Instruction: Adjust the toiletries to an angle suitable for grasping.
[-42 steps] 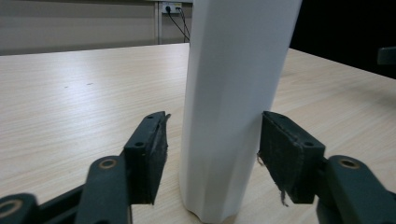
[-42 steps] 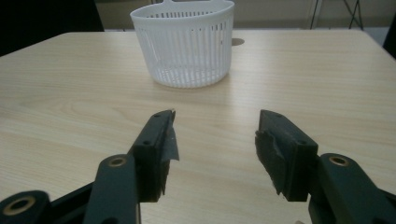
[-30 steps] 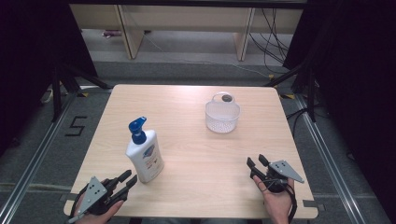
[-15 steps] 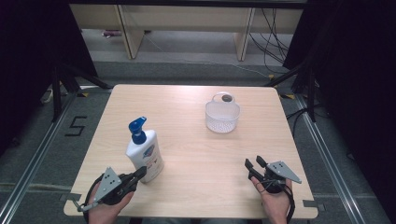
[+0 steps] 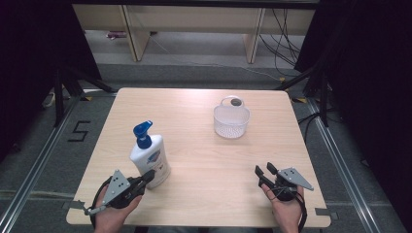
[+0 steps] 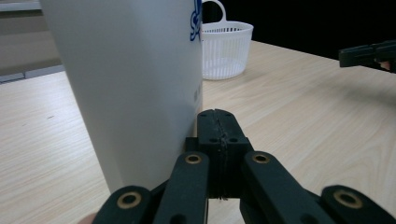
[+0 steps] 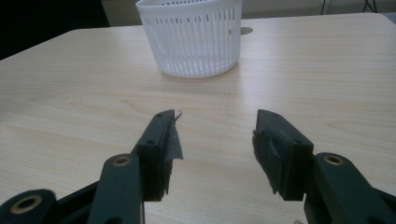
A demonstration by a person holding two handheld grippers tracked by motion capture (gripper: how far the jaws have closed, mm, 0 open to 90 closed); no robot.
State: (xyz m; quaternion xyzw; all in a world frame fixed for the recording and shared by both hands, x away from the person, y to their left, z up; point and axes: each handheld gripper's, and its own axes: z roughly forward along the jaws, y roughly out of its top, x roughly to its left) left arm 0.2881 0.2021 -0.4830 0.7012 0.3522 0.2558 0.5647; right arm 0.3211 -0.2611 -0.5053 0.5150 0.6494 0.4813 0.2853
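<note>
White pump bottle (image 5: 151, 158) | upright, long axis vertical | nozzle faces left

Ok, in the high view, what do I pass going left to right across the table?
Left gripper → white pump bottle → white basket → right gripper.

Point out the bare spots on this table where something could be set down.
The widest bare stretch of the table runs down the middle, between the bottle and the basket, and on to the near edge. The far left corner is bare too. It is tight at the bottle, where the shut left gripper sits.
</note>
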